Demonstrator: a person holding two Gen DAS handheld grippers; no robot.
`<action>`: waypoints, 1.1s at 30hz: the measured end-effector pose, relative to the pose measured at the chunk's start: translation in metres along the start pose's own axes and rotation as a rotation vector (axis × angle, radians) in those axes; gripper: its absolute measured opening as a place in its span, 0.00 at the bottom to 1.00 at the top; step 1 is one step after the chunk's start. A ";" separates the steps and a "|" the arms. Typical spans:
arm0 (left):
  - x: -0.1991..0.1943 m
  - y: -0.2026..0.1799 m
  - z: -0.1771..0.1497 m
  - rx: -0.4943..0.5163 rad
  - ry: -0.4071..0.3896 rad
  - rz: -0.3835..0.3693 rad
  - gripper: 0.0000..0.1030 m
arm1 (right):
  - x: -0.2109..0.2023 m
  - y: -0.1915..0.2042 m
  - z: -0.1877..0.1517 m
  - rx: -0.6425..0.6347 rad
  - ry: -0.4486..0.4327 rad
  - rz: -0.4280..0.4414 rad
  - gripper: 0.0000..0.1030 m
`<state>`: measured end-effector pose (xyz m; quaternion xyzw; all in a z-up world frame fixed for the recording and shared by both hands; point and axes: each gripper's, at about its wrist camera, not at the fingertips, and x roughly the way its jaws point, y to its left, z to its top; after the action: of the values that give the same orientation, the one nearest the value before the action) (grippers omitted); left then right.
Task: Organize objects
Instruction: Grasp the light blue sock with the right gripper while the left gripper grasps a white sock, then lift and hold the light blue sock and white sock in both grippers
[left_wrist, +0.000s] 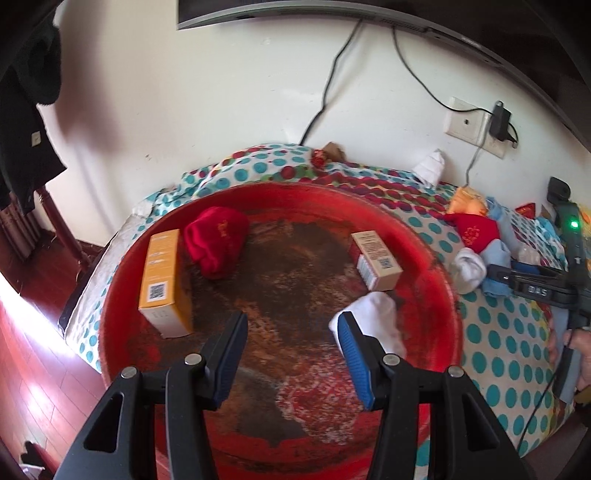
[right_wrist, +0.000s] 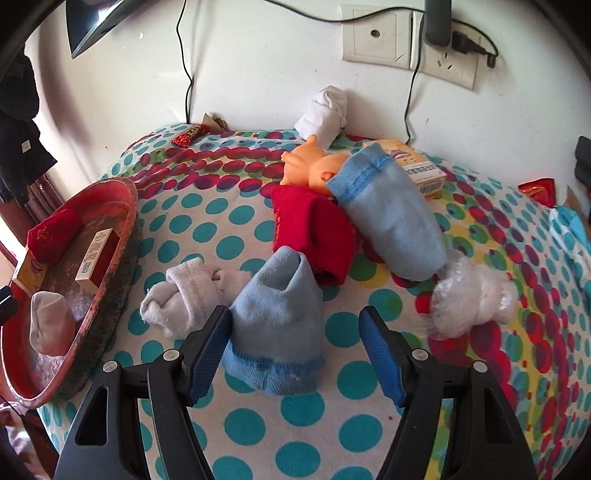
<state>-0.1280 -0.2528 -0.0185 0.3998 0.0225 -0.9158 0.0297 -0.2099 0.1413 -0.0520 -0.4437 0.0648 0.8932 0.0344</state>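
Observation:
A worn red round tray (left_wrist: 443, 280) lies on the dotted bedspread. In it are an orange box (left_wrist: 162, 280), a red sock roll (left_wrist: 216, 243), a small white-and-red box (left_wrist: 376, 258) and a white sock (left_wrist: 380, 321). My left gripper (left_wrist: 291, 332) hangs open and empty over the tray, its right finger beside the white sock. My right gripper (right_wrist: 295, 328) is open around a light blue sock (right_wrist: 277, 325) on the bed. Beside it lie a white sock (right_wrist: 184, 295), a red sock (right_wrist: 314, 229), another blue sock (right_wrist: 391, 221) and an orange doll (right_wrist: 314, 166).
The tray (right_wrist: 125, 229) sits at the bed's left edge above a wooden floor (left_wrist: 33, 354). A crumpled plastic wrap (right_wrist: 469, 299), a yellow box (right_wrist: 417, 166), a rolled white sock (right_wrist: 325, 110) by the wall and candy wrappers (right_wrist: 190, 134) lie on the bedspread (right_wrist: 229, 206). Cables hang from the wall sockets (right_wrist: 406, 40).

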 end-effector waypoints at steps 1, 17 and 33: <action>-0.002 -0.007 0.002 0.022 -0.002 -0.005 0.50 | 0.002 0.000 0.000 0.004 -0.001 0.011 0.66; 0.038 -0.193 0.042 0.345 0.085 -0.266 0.51 | -0.021 -0.050 -0.020 -0.088 -0.056 -0.074 0.36; 0.120 -0.222 0.052 0.336 0.198 -0.081 0.51 | -0.027 -0.093 -0.035 -0.070 -0.059 -0.082 0.37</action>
<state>-0.2635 -0.0391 -0.0677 0.4861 -0.1119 -0.8633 -0.0765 -0.1554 0.2281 -0.0592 -0.4204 0.0142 0.9054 0.0572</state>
